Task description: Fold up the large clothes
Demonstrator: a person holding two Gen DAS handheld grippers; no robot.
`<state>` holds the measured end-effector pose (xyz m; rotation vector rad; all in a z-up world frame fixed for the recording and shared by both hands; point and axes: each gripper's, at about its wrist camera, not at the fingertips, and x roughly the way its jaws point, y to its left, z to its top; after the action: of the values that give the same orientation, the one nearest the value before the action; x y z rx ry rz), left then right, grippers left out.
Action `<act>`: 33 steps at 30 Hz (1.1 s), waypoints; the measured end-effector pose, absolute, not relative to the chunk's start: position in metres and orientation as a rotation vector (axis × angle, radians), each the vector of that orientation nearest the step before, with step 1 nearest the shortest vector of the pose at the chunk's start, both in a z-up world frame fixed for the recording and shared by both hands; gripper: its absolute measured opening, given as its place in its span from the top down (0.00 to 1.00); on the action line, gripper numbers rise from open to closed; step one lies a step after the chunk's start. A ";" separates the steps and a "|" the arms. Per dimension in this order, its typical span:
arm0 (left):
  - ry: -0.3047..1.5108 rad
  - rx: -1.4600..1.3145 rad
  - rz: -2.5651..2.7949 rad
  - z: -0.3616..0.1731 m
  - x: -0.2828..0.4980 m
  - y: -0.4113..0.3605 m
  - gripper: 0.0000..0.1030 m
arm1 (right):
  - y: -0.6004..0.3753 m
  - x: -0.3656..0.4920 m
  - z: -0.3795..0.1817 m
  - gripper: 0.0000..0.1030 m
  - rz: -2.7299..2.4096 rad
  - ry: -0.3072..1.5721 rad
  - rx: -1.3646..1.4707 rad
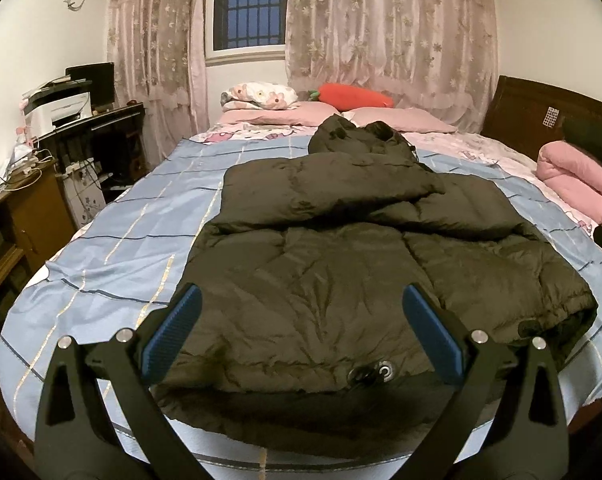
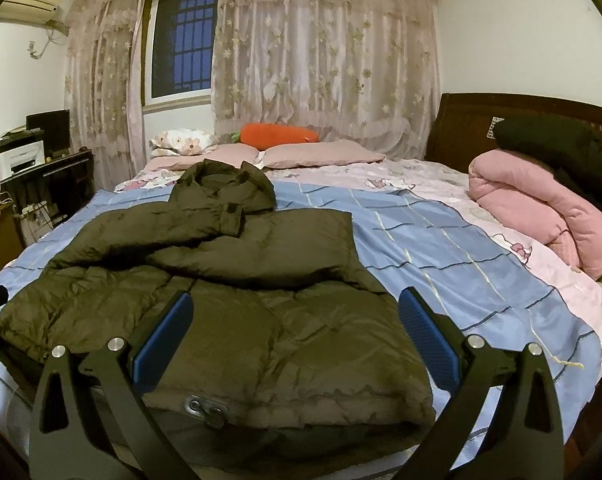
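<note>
Jacket (image 1: 341, 272), dark olive, quilted and puffy, lies flat on the bed (image 1: 113, 248), hem toward the cameras, hood (image 1: 353, 136) at the far end pointing to the pillows. Both sleeves are folded across the chest, one over the other. A metal snap fitting (image 2: 205, 406) sits at the hem edge.

Surface: a light blue checked sheet (image 2: 441, 248) covers the near part of the bed; a pink printed sheet shows beyond it. The dark wooden headboard (image 2: 461, 128) stands at the right side. Room: lace curtains (image 1: 389, 40) flank a barred window (image 1: 253, 4) with a dark sky behind it.

Left hand-held gripper (image 1: 301, 332): jaws spread wide, blue pads (image 1: 173, 336) on either side, nothing between them; it hovers above the near hem of the jacket, left half. Right hand-held gripper (image 2: 295, 340): likewise wide open and empty, above the right half of the hem. Contact with the fabric cannot be judged from either view.

Surroundings: two pink pillows (image 2: 321, 156) and a floral pillow (image 1: 257, 94) at the far end, an orange carrot-shaped plush (image 1: 357, 96) behind them. A rolled pink quilt (image 2: 541, 216) lies on the bed's right side, well apart from the jacket. Left of the bed stands a dark desk (image 1: 101, 136) with a printer (image 1: 65, 108) and monitor. An air conditioner (image 2: 29, 0) hangs high on the left wall.
</note>
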<state>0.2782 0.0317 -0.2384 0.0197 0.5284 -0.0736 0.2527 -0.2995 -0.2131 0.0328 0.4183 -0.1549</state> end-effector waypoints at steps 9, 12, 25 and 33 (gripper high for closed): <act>0.522 0.030 -0.081 -0.237 0.282 0.026 0.02 | -0.304 0.253 -0.216 0.01 -0.166 0.426 0.033; 0.528 0.022 -0.082 -0.237 0.283 0.027 0.02 | -0.306 0.255 -0.217 0.01 -0.170 0.432 0.039; 0.558 0.047 -0.083 -0.250 0.298 0.020 0.02 | -0.311 0.275 -0.234 0.01 -0.177 0.502 0.058; 0.589 0.075 -0.056 -0.242 0.312 0.014 0.02 | -0.307 0.294 -0.241 0.01 -0.166 0.554 0.057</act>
<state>0.3119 0.0137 -0.2417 0.0751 0.5887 -0.0558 0.2941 -0.3072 -0.2414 0.0566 0.5544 -0.1659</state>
